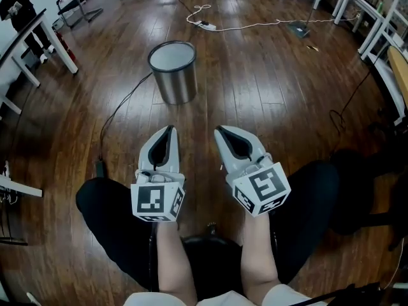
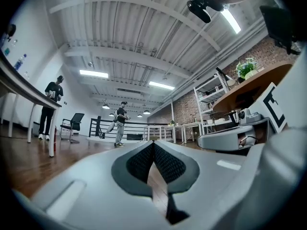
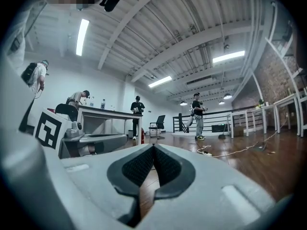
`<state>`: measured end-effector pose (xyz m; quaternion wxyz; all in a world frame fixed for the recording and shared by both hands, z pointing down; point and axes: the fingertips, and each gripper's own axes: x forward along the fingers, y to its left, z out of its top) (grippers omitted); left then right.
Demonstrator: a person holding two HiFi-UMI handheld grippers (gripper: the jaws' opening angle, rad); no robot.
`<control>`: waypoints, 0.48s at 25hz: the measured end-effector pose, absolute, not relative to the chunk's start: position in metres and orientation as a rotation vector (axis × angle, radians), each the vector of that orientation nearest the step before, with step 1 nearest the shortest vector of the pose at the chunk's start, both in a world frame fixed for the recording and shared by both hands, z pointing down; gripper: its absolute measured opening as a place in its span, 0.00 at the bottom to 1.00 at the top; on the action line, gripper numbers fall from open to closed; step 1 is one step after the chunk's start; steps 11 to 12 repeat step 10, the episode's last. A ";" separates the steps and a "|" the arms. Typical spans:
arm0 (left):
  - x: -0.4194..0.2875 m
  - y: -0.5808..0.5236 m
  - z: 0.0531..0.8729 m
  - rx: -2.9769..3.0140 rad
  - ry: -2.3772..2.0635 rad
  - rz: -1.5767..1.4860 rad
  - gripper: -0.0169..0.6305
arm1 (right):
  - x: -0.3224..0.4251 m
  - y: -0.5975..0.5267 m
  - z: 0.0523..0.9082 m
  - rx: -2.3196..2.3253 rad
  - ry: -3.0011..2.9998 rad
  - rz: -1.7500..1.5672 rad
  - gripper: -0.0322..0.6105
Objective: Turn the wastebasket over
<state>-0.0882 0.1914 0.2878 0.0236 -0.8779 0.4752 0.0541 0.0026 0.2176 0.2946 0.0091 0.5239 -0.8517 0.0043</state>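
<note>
A round metal wastebasket (image 1: pixel 173 71) stands upright on the wooden floor, mouth up, with a white inside. My left gripper (image 1: pixel 169 130) is well short of it, raised over my lap, shut and empty. Beside it, my right gripper (image 1: pixel 218 131) is also shut with nothing in it. Both point roughly level toward the basket. In the left gripper view the left gripper (image 2: pixel 153 143) has its pads together; the same holds for the right gripper (image 3: pixel 153 146) in the right gripper view. Neither gripper view shows the wastebasket.
A black cable (image 1: pixel 121 107) runs across the floor to the left of the basket. A white power strip and cord (image 1: pixel 210 24) lie beyond it. White tables (image 1: pixel 25 50) stand at the left, shelving (image 1: pixel 382 50) at the right. People (image 3: pixel 197 115) stand far off.
</note>
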 end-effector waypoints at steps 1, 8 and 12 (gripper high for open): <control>-0.087 0.192 0.288 -2.716 1.463 0.162 0.05 | 0.001 0.218 0.293 1.631 -2.662 0.005 0.04; -0.080 0.197 0.280 -2.720 1.459 0.171 0.05 | -0.003 0.218 0.293 1.617 -2.662 0.004 0.04; -0.081 0.196 0.277 -2.722 1.463 0.195 0.05 | -0.003 0.216 0.294 1.626 -2.662 0.012 0.04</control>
